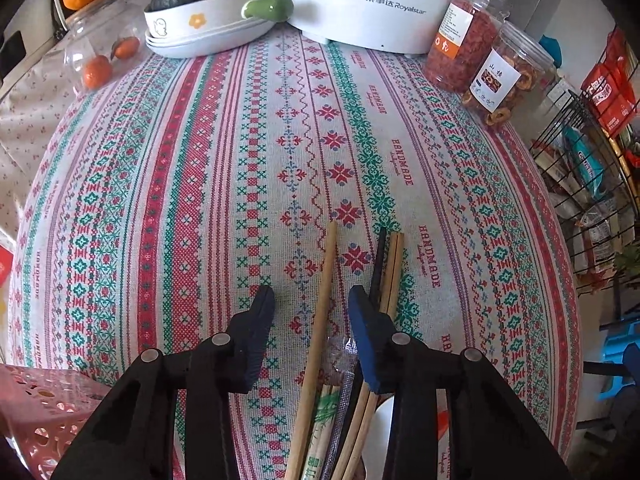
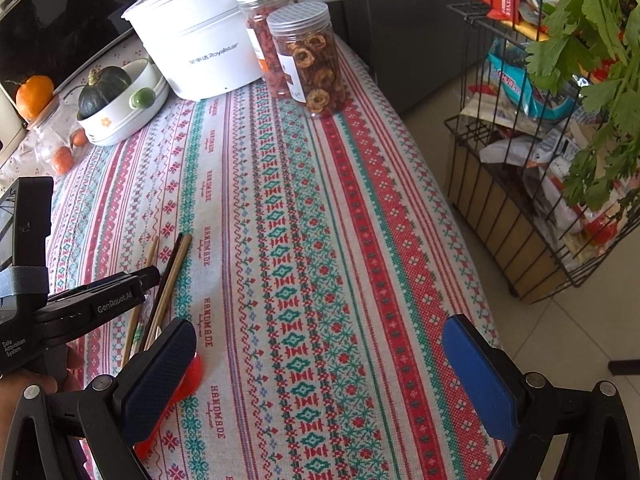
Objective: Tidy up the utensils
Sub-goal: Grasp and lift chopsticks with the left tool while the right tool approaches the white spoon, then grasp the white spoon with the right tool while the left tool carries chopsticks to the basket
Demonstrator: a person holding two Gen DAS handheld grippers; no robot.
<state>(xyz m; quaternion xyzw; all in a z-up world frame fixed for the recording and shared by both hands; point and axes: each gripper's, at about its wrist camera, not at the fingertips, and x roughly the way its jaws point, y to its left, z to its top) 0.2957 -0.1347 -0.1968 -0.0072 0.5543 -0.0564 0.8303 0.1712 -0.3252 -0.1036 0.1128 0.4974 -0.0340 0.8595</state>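
Note:
Several chopsticks lie on the patterned tablecloth [image 1: 200, 184]: a single wooden chopstick [image 1: 322, 304], a black one [image 1: 378, 264] and a wooden pair [image 1: 392, 276], plus a wrapped disposable pair [image 1: 320, 432]. My left gripper [image 1: 311, 296] is open and hovers low, its jaws either side of the single wooden chopstick, touching nothing. In the right wrist view the left gripper [image 2: 154, 274] shows over the chopsticks [image 2: 172, 276]. My right gripper [image 2: 320, 344] is wide open and empty above the cloth. A red spoon [image 2: 176, 392] lies partly hidden under its left finger.
A pink perforated basket [image 1: 36, 412] stands at the near left. At the back stand a white Royalstar pot [image 1: 372, 4], two jars of dried fruit [image 1: 500, 72], a bowl with a squash [image 1: 200, 12] and a clear tub of oranges [image 1: 96, 60]. A wire rack [image 2: 532, 184] stands right of the table.

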